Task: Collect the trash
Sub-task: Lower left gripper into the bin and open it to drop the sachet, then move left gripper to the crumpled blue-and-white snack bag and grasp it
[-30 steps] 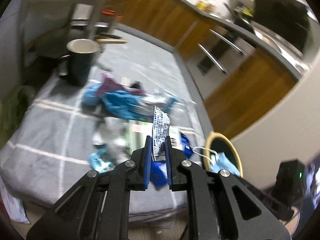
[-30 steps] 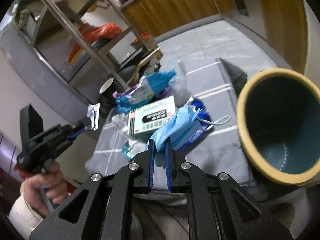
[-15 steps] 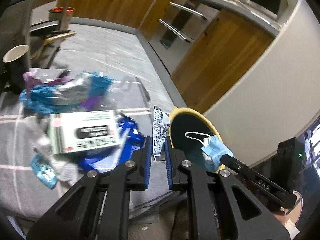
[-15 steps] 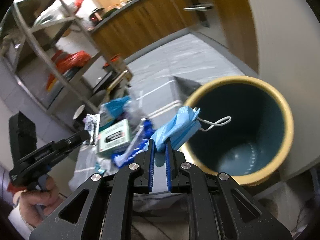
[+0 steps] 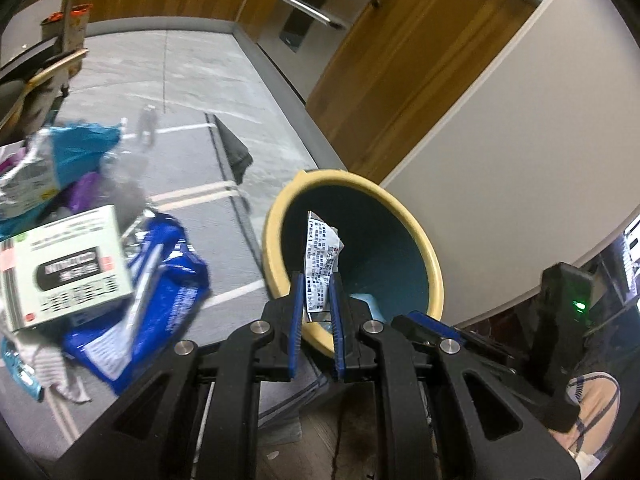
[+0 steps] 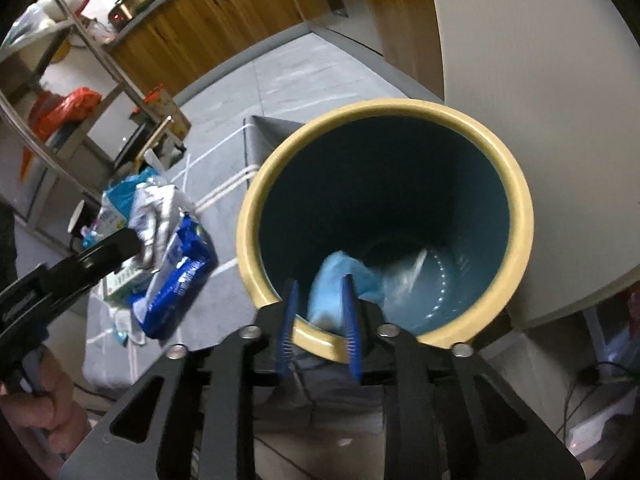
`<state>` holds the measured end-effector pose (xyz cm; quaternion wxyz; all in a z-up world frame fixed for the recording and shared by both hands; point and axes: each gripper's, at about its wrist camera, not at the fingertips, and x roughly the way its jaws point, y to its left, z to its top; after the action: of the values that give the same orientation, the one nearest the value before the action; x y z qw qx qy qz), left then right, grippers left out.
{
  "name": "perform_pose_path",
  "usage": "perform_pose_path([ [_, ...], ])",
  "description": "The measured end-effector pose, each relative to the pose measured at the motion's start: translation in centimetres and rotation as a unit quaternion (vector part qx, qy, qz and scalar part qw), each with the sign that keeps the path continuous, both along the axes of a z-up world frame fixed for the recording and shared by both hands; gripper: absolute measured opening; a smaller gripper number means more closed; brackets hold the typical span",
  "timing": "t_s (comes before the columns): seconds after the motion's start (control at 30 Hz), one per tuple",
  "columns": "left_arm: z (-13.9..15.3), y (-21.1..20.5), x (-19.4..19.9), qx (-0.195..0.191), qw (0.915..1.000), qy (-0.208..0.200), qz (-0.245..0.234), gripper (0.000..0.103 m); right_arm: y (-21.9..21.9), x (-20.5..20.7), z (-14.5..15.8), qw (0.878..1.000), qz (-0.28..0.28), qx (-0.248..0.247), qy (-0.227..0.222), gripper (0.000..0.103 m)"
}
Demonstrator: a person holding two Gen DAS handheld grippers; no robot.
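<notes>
A blue bin with a yellow rim [image 5: 432, 276] [image 6: 516, 184] stands beside the grey rug. My left gripper [image 5: 316, 284] is shut on a printed foil wrapper [image 5: 320, 256] and holds it over the bin's near rim. My right gripper [image 6: 320, 292] is open over the bin mouth. A light blue face mask [image 6: 340, 280] is between its pads, blurred, inside the bin. The mask also shows as a pale patch in the left wrist view [image 5: 366, 304].
On the rug [image 5: 208, 92] lie a white and green box [image 5: 64, 268], a blue packet [image 5: 160, 292] [image 6: 180, 276] and crumpled blue and silver wrappers [image 5: 52, 164]. Wooden cabinets [image 5: 400, 80] and a white wall stand behind the bin. A metal shelf [image 6: 80, 80] is at far left.
Both grippers have moved over the bin. My right gripper has opened and let go of the mask, which is dropping in. My left gripper still holds the wrapper.
</notes>
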<state>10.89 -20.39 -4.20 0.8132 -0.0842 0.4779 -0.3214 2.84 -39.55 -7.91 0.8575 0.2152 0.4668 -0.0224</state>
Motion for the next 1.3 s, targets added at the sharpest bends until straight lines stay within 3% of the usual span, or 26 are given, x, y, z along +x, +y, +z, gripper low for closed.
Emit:
perform_pose_path([
  [0.2,-1.6,-3.1,0.6,0.019,0.9994,0.009,-0.026,0.012,-0.9,-0.5,-0.2,1.0,-0.012,0.003,0.001,0.044],
  [0.7,-4.2,-7.4,2.4,0.072,0.9951,0.036,-0.059,0.013,-3.2,-1.7,0.9,0.995,-0.081,0.029,-0.04,0.049],
  [0.77,-4.2,-7.5,2.5,0.073,0.9949,0.036,-0.059,0.017,-3.2,-1.6,0.9,0.995,-0.083,0.031,-0.04,0.049],
  [0.83,-4.2,-7.3,2.5,0.073,0.995,0.035,-0.058,0.031,-3.1,-1.5,0.9,0.995,-0.083,0.031,-0.04,0.05],
  [1.3,-0.1,-1.2,2.1,0.068,0.9974,-0.008,-0.024,0.055,-1.4,-0.5,1.4,0.997,-0.059,0.028,-0.045,0.055],
])
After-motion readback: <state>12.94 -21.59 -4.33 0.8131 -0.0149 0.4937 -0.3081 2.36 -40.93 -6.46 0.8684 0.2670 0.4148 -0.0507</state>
